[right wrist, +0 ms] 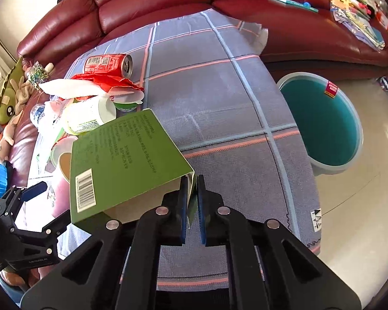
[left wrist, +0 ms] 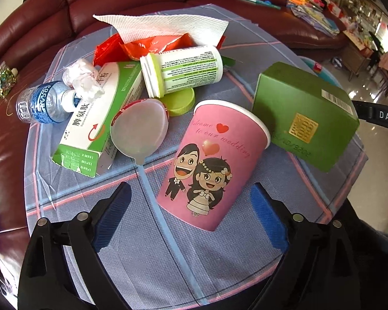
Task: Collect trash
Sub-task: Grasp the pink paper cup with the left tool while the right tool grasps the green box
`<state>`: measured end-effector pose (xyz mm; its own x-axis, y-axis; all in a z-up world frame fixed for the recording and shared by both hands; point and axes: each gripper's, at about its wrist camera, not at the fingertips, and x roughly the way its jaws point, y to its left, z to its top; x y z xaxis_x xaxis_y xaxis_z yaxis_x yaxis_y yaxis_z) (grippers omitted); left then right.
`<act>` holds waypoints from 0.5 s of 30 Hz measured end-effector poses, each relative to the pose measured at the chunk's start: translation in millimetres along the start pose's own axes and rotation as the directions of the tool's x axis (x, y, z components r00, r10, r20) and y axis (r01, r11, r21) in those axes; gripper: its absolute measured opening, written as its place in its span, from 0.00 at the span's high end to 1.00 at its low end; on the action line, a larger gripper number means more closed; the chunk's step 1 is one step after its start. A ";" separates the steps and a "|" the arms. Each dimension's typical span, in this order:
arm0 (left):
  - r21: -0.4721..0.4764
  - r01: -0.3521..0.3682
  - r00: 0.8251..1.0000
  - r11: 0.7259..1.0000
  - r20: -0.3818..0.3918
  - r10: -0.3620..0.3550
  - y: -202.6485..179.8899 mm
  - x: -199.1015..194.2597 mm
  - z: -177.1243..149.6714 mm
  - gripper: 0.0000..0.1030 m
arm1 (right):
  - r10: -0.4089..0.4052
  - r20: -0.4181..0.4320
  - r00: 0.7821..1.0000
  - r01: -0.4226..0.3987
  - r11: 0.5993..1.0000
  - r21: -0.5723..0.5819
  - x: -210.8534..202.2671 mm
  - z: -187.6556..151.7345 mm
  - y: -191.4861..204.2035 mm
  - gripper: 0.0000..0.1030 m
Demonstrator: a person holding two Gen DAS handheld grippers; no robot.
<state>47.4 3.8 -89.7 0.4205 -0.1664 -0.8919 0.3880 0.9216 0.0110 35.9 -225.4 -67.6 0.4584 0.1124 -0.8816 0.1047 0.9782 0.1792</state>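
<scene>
The left tongs (left wrist: pixel 191 206) stand wide open and hold nothing. Between their two blue pads is a pink paper cup (left wrist: pixel 209 162) with a cartoon wedding couple on it; the cup sits on the checked cloth of the table (left wrist: pixel 132 245), and neither pad touches it. Just beyond the left pad lie a clear plastic lid (left wrist: pixel 139 129) and a white and green medicine box (left wrist: pixel 95 126). Further ahead of these tongs lies a white pill bottle (left wrist: pixel 181 71) on its side, with its green cap (left wrist: pixel 181 102) loose beside it. Behind the bottle are red wrappers (left wrist: pixel 147 46) and a paper towel (left wrist: pixel 163 25). Off to the left of the pile are a crumpled tissue (left wrist: pixel 82 78) and a small water bottle (left wrist: pixel 42 106) on its side.

The right tongs (right wrist: pixel 191 193) are shut on a flap of a green box (right wrist: pixel 124 160), pinching the thin card between the pads. The box hangs tilted just left of these tongs, its barcode side facing up. From the left wrist view the same green box (left wrist: pixel 305 113) is to the right of the cup, near it.

Ahead and to the right of the right tongs, past the table edge, a round teal bin (right wrist: pixel 323 118) stands on the floor. Far ahead to the left, a red drink can (right wrist: pixel 108 64) lies on its side on the cloth.
</scene>
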 end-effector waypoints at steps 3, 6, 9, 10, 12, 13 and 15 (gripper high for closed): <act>0.031 0.011 1.000 0.999 -0.015 -0.010 -7.6 9.3 3.2 0.10 | 0.025 -0.011 1.000 -0.025 1.000 0.009 1.1 -2.6 -4.4 0.94; 0.056 0.013 1.000 0.998 -0.010 -0.012 -17.8 11.0 1.4 0.33 | 0.023 -0.025 0.999 -0.023 1.000 0.003 4.5 -3.1 -4.2 0.94; 0.032 0.048 0.999 0.998 -0.008 -0.048 -17.9 8.9 0.0 0.40 | 0.036 -0.039 0.999 -0.036 0.999 -0.004 9.4 -2.0 -3.8 0.90; 0.021 0.050 0.999 0.999 -0.011 -0.049 -16.9 9.1 0.1 0.40 | 0.042 -0.045 0.998 -0.042 0.999 -0.005 12.5 -1.6 -3.6 0.89; 0.012 0.049 0.999 0.999 -0.016 -0.049 -17.4 9.3 -0.2 0.40 | 0.051 -0.058 0.997 -0.052 0.999 -0.005 18.9 -1.1 -3.0 0.85; 0.006 0.048 0.999 0.999 -0.020 -0.048 -17.2 9.7 0.3 0.40 | 0.055 -0.062 0.997 -0.056 0.998 -0.006 22.2 -1.0 -2.6 0.84; -0.007 0.050 0.999 0.999 -0.021 -0.050 -16.2 9.6 1.0 0.40 | 0.051 -0.049 0.997 -0.052 0.998 -0.023 26.2 0.2 0.0 0.82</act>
<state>46.0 -13.1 -98.0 0.3829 -0.2051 -0.9007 0.4030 0.9145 -0.0369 48.1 -222.4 -90.6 0.4195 0.1709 -0.8915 0.0604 0.9747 0.2152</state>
